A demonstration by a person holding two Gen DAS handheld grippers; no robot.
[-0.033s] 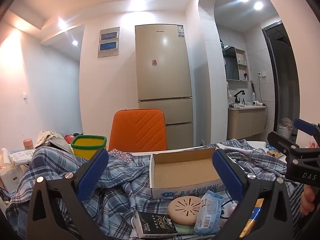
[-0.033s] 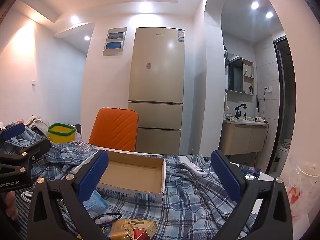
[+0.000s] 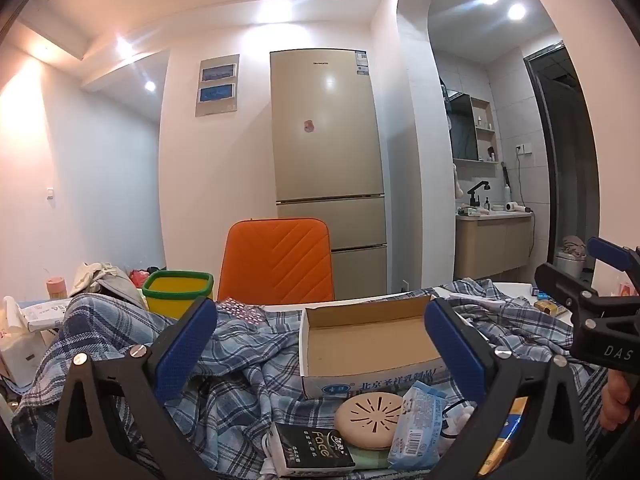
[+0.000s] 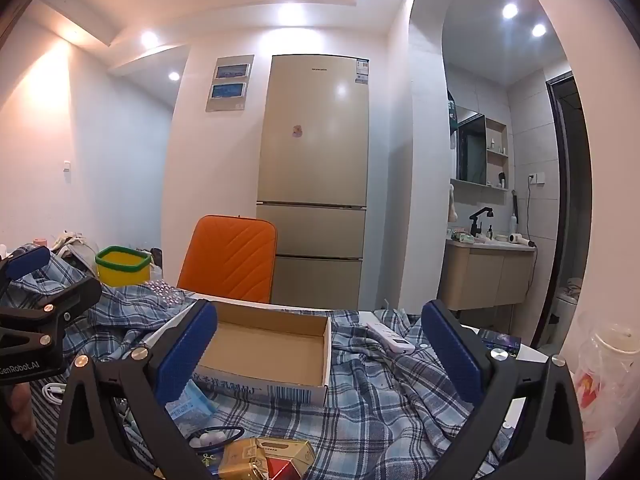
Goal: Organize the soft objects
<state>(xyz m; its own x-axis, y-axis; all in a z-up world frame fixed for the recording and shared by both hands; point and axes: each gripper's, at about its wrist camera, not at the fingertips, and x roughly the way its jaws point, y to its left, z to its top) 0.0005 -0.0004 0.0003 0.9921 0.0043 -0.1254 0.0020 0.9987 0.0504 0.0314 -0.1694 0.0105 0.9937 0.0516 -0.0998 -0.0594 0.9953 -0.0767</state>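
A rumpled blue plaid cloth (image 3: 248, 360) covers the table. On it stands an empty cardboard box (image 3: 368, 344), also in the right wrist view (image 4: 264, 348). My left gripper (image 3: 319, 309) hangs open in front of the box with nothing between its fingers. Below it lie a black tissue pack (image 3: 310, 450), a round beige disc (image 3: 368, 420) and a blue wipes pack (image 3: 416, 428). My right gripper (image 4: 318, 309) is open and empty, to the right of the left one. Below it lie the blue wipes pack (image 4: 188, 404) and gold boxes (image 4: 264, 456).
A yellow bin with a green rim (image 3: 178, 290) stands at the back left. An orange chair (image 3: 276, 260) stands behind the table, a fridge (image 3: 326, 140) beyond it. A white remote-like bar (image 4: 390, 338) lies on the cloth. A plastic bag (image 4: 604, 376) sits at the right edge.
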